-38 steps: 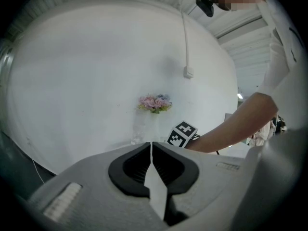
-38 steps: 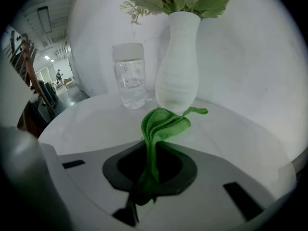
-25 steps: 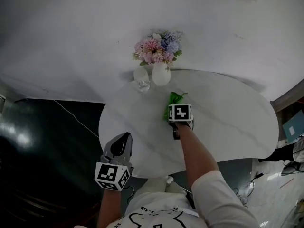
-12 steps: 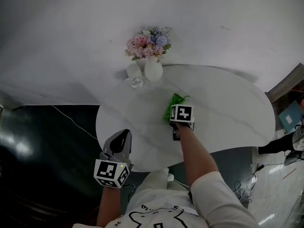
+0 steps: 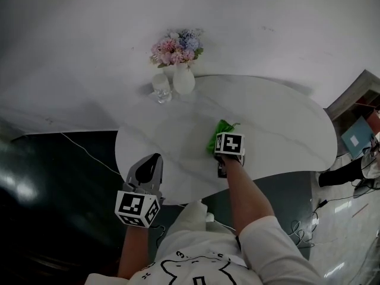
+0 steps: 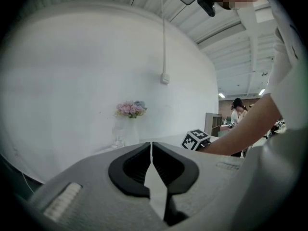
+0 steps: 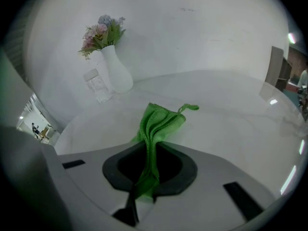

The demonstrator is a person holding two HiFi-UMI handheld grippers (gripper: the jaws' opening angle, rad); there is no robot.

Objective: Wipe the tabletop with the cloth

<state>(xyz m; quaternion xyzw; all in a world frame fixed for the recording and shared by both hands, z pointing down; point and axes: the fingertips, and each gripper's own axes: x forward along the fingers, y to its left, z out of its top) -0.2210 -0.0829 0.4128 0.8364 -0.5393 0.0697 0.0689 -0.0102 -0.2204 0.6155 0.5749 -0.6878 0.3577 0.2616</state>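
Green cloth [image 7: 159,121] clamped in right gripper [image 7: 147,170], arm outstretched | left gripper [image 6: 152,160] jaws together

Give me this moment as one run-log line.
right tool: shut on green cloth, cloth on tabletop | left tool: shut, empty | vase, glass: far edge

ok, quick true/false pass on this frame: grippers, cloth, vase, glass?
1. The right gripper is shut on the green cloth. True.
2. The left gripper holds a second cloth. False: its jaws are together on nothing.
3. The vase of flowers stands on the table near its far edge. True.
4. The glass lies tipped over beside the cloth. False: it stands upright next to the vase, apart from the cloth.
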